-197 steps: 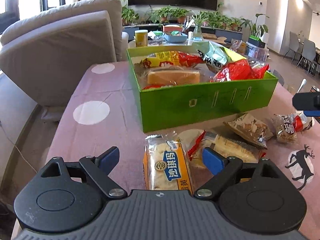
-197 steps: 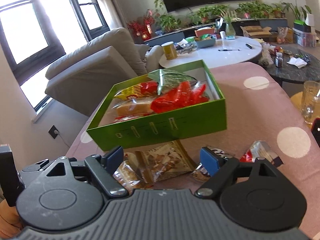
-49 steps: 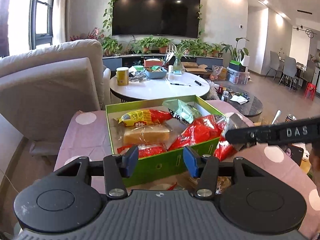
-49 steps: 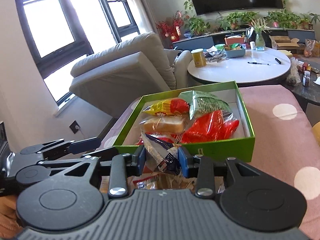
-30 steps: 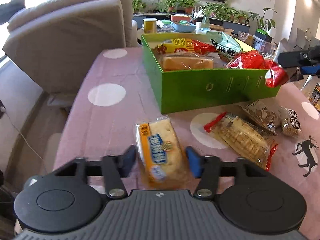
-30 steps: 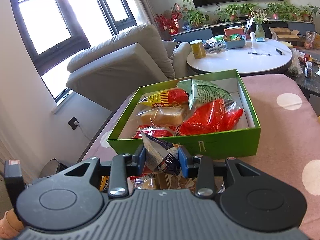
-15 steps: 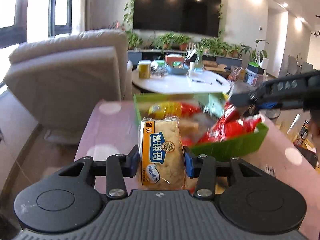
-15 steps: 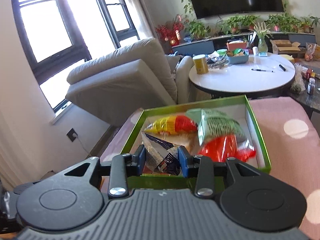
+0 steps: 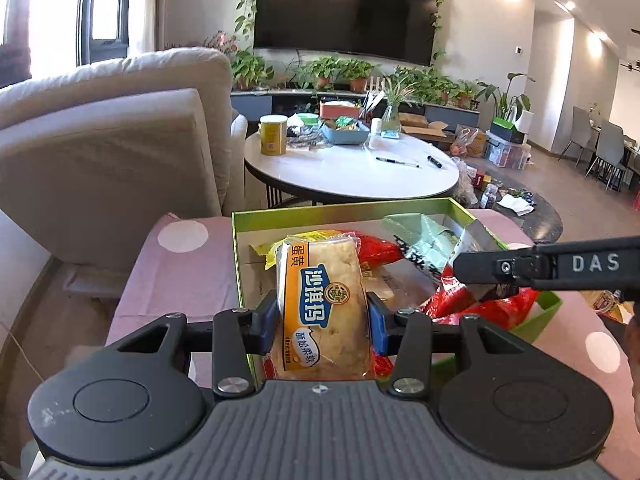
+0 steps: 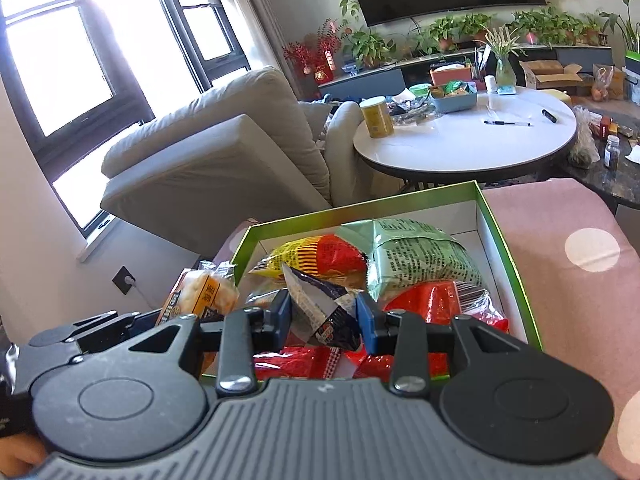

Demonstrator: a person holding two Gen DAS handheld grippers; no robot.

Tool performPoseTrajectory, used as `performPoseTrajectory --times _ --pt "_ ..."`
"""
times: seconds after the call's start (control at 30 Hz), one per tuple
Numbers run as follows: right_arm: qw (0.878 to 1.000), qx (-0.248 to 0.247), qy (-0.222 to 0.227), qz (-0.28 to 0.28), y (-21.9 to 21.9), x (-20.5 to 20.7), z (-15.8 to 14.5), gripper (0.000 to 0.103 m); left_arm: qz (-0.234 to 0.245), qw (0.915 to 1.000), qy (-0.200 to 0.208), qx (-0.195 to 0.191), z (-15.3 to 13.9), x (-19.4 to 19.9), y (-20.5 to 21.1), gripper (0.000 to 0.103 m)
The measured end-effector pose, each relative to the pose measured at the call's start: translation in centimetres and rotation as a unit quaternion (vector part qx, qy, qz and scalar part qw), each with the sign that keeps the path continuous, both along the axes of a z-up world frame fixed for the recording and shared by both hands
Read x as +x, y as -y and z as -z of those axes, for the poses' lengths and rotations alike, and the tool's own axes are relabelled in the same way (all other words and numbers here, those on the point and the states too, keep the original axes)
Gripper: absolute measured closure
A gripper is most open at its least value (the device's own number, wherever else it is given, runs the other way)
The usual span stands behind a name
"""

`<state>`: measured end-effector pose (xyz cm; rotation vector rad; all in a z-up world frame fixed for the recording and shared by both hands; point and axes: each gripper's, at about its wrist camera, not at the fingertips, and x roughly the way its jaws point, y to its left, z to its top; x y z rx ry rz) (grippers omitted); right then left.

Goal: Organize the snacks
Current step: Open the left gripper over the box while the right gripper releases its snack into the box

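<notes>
My left gripper is shut on an orange and white cake packet, held upright above the near left corner of the green box. My right gripper is shut on a small dark blue and white snack packet over the near part of the green box. Inside the box lie a yellow and red bag, a pale green bag and red packets. In the left wrist view the right gripper reaches in from the right. The left gripper and its cake packet show at the left of the right wrist view.
The box stands on a pink cloth with white dots. Behind it are a beige sofa and a round white table with a yellow can, a tray and pens. A loose snack lies on the cloth at the right.
My left gripper closed on the cake packet on the cloth, lifted it and carried it up to the box. My right gripper moved forward over the box with its packet.
</notes>
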<state>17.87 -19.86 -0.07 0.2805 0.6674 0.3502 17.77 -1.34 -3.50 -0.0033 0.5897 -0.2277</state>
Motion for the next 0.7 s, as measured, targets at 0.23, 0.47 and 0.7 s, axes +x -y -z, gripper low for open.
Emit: performPoseTrajectory --times 0.23,0.47,0.7 --pt "1.0 0.008 -0.005 -0.013 -0.5 1.1 0.8 0.061 -0.006 0.9999 -0.016 -0.004 1.4 1.7 0.4 0.06" --pt "1.0 0.014 -0.003 -0.006 0.3 0.3 0.9 0.061 -0.01 0.9999 -0.002 0.005 1.2 0.5 0.5 0.041" --pt "1.0 0.016 0.014 -0.004 1.0 -1.6 0.3 0.053 -0.014 0.9996 0.012 0.02 0.4 -1.8 0.3 0.033"
